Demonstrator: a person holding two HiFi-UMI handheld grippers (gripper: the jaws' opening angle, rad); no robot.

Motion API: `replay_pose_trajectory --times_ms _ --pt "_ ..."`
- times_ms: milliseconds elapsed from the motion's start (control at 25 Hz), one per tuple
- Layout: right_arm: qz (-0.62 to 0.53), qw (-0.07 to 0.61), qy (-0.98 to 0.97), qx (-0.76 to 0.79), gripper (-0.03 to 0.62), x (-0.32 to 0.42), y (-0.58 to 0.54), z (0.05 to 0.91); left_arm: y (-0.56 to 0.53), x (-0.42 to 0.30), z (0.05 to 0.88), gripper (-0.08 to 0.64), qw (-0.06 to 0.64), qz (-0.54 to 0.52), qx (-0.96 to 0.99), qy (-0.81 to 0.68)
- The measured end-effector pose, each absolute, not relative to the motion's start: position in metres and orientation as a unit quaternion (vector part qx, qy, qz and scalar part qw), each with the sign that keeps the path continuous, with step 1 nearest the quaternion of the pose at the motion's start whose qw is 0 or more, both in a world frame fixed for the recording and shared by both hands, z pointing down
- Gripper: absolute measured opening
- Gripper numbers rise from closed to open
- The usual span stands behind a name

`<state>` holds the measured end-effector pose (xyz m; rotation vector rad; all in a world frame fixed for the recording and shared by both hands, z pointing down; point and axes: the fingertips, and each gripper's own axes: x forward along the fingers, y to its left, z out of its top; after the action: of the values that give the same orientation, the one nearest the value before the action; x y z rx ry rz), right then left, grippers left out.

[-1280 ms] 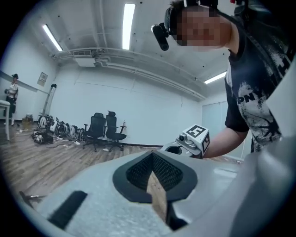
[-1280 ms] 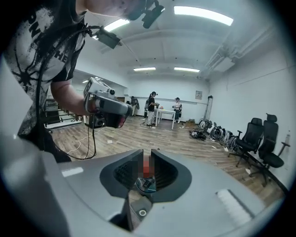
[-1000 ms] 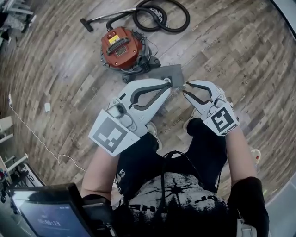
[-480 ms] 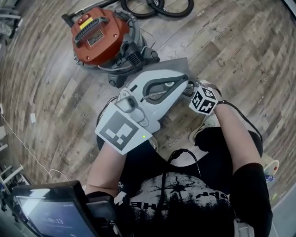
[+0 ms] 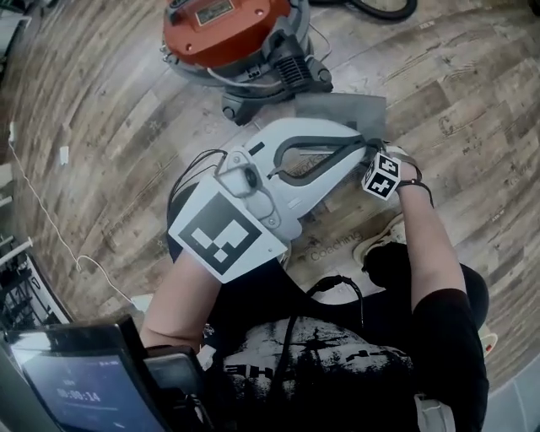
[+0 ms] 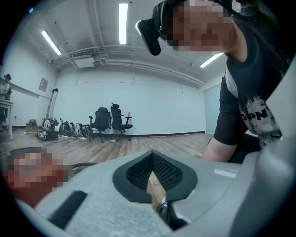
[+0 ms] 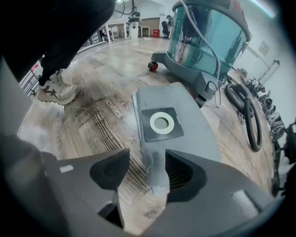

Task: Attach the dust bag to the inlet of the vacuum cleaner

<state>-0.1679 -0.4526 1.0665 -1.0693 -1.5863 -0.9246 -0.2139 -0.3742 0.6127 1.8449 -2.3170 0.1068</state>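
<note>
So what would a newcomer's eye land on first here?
The grey dust bag lies flat on the wooden floor, its white-ringed hole facing up, beside the orange-topped vacuum cleaner. The right gripper hangs over the bag's near end; its jaws have just been opening, with that end between them, ungripped.

Left gripper point(image 5: 369, 152): centre of the head view, held near level and reaching toward the upper right, carried on a bare left forearm point(image 5: 181, 304) that rises from the lower left; jaws closed pad to pad. Right gripper point(image 7: 147, 172): right of centre in the head view, where only its marker cube point(image 5: 382, 175) shows, pointed steeply down from a bare right forearm point(image 5: 430, 245). Its jaws stand wide apart, having just been opening, with an end of the dust bag point(image 7: 180, 125) between the pads, unclamped.
</note>
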Motion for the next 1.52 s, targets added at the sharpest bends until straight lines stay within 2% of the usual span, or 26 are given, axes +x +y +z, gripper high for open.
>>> replay_pose_trajectory --times_ms 440,640,760,1040,1360,1520 --pt "-0.400 0.518 -0.613 -0.442 0.254 -0.176 -0.460 1.106 -0.351 -0.211 0.661 0.004 0.106 0.061 0.607 -0.785" --pt "-0.427 0.524 -0.602 -0.424 0.150 -0.181 -0.460 1.111 -0.345 -0.214 0.666 0.003 0.131 0.044 0.588 -0.797" --pt "-0.426 0.521 -0.595 -0.439 0.095 -0.175 -0.458 1.104 -0.349 -0.218 0.656 0.003 0.116 0.048 0.592 -0.796" --pt "-0.398 0.517 -0.599 -0.464 0.047 -0.187 -0.459 1.055 -0.346 -0.225 0.640 0.003 0.104 0.041 0.601 -0.792" --pt "-0.403 0.487 -0.610 -0.478 0.038 -0.192 -0.459 0.978 -0.340 -0.224 0.647 0.004 0.097 0.067 0.621 -0.775" --pt "-0.358 0.480 -0.640 -0.481 0.037 -0.209 -0.451 0.931 -0.342 -0.229 0.650 0.003 0.099 0.071 0.620 -0.775"
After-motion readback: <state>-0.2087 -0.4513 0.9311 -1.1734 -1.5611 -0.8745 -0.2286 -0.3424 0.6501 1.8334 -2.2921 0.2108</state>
